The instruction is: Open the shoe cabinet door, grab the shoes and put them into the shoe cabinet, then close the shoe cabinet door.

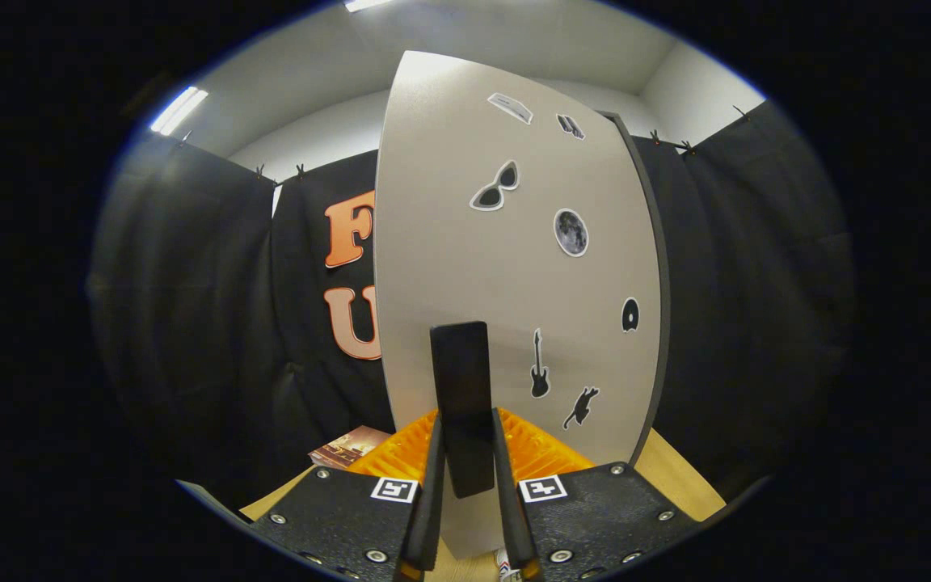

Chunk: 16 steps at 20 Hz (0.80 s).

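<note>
A: What is the room like?
B: A light wooden table (pixel 667 469) is at the bottom. Black cloth (pixel 191 323) hangs all round, with white walls and a ceiling light (pixel 179 109) up in the upper left.

A: Where is the shoe cabinet door (pixel 465 267)?
B: It fills the middle, big, flat, smooth and pale grey, with little stickers (pixel 570 233) on it. Its dark, flat, upright handle (pixel 461 404) sits right between the fingers.

A: And the gripper (pixel 469 493)?
B: Its fingers are nearly closed, both pressing the handle's sides. Something orange and ribbed (pixel 546 453) lies just behind the fingers
</note>
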{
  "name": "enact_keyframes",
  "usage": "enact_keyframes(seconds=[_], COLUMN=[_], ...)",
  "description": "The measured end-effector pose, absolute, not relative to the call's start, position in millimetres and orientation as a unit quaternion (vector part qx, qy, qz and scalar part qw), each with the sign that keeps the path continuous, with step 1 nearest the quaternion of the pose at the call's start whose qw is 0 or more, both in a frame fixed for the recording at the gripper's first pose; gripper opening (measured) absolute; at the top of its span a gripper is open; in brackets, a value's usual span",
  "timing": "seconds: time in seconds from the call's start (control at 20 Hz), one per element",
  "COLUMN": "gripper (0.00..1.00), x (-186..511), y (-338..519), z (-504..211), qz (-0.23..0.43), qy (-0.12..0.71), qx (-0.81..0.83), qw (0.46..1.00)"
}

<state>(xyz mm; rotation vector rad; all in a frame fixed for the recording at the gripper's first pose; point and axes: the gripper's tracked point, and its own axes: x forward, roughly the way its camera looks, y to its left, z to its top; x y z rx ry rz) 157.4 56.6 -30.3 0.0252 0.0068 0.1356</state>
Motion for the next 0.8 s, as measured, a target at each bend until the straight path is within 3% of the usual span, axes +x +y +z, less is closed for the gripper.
enact_keyframes(seconds=[0.8], gripper=[0.26], x=[90], y=[-60], z=[-32], qz=[0.026], qy=[-0.011], qx=[0.001], qw=[1.0])
